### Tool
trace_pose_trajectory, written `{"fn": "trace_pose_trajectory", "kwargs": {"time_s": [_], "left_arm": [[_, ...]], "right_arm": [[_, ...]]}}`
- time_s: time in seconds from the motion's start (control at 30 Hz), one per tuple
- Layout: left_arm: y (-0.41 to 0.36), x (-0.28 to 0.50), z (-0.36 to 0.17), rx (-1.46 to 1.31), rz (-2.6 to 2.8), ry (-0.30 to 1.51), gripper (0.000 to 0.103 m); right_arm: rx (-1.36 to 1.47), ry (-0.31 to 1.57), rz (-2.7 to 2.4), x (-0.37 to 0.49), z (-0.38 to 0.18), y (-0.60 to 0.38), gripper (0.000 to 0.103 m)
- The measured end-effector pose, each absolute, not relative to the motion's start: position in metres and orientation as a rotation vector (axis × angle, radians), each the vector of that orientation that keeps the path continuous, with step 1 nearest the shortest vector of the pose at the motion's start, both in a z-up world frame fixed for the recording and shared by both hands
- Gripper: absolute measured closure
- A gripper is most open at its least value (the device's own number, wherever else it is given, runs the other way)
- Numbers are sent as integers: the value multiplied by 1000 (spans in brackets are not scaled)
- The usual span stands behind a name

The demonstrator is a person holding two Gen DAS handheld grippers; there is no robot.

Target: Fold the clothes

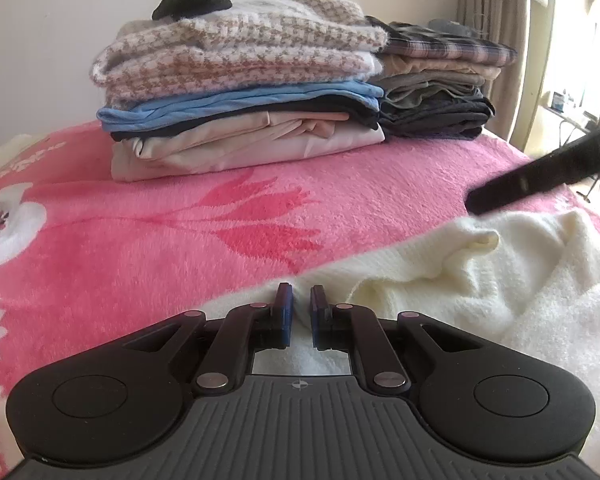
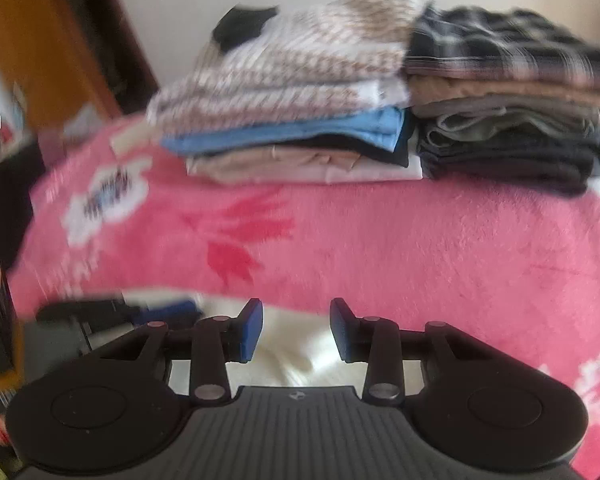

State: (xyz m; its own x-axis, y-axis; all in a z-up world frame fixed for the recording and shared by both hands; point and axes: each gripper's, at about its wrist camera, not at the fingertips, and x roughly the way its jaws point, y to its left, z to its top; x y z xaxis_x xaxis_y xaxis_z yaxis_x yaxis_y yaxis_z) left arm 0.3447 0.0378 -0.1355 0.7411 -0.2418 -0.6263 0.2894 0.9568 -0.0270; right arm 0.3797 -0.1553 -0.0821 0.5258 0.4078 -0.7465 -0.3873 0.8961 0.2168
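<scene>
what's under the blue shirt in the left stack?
Under the blue shirt lie a black garment, then beige folded cloth resting on the pink blanket. Only the front edges show; anything folded deeper inside is covered.

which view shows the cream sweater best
The left wrist view: the cream sweater lies sharp and rumpled across the pink blanket, knit texture clear. The right wrist view is blurred and shows only a pale patch of it behind its fingers.

My left gripper (image 1: pixel 300 300) pointed downward with its jaws nearly closed, leaving a narrow gap. My right gripper (image 2: pixel 296 322) also angled downward, its blue pads (image 2: pixel 251 332) standing clearly apart.
</scene>
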Motion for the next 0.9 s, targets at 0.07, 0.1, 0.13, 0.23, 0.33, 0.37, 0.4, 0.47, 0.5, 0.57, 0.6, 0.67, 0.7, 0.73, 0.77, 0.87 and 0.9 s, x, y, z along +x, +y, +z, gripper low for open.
{"fn": "trace_pose_trajectory", "kwargs": {"time_s": [0.07,0.1,0.13,0.23,0.33,0.37,0.4,0.47,0.5,0.57,0.6,0.67,0.7,0.73,0.77,0.87,0.9], "left_arm": [[37,345,-137,70,-288,675,94],[38,345,-137,66,-288,677,94],[39,346,-137,60,-288,679,94],[41,346,-137,45,-290,682,94],[41,347,-138,38,-289,682,94],[41,347,-138,38,-289,680,94],[41,347,-138,39,-288,679,93],[41,347,-139,41,-287,678,93],[41,347,-139,42,-286,678,93],[40,346,-139,43,-286,677,93],[40,346,-139,44,-285,677,93],[40,346,-139,47,-284,676,93],[40,346,-139,48,-284,675,93],[40,346,-139,49,-283,675,93],[40,346,-139,50,-283,674,93],[40,346,-139,49,-281,674,93],[40,346,-139,49,-281,674,93]], "right_arm": [[-63,900,463,373,-87,-149,64],[-85,909,456,372,-91,-147,64],[-99,922,451,371,-95,-146,64],[-136,924,431,368,-102,-143,65],[-234,892,401,364,-107,-136,65],[-260,883,391,363,-108,-134,66],[-298,862,375,361,-109,-132,66],[-374,816,344,357,-110,-128,67],[-398,794,338,354,-110,-127,67],[-415,771,352,349,-109,-124,67],[-419,763,363,347,-109,-123,67],[-449,745,368,345,-110,-117,67],[-472,731,361,344,-112,-114,67],[-484,723,358,344,-114,-111,67],[-479,728,363,345,-115,-110,67],[-448,733,386,344,-116,-108,67],[-450,733,393,343,-117,-106,67]]}}
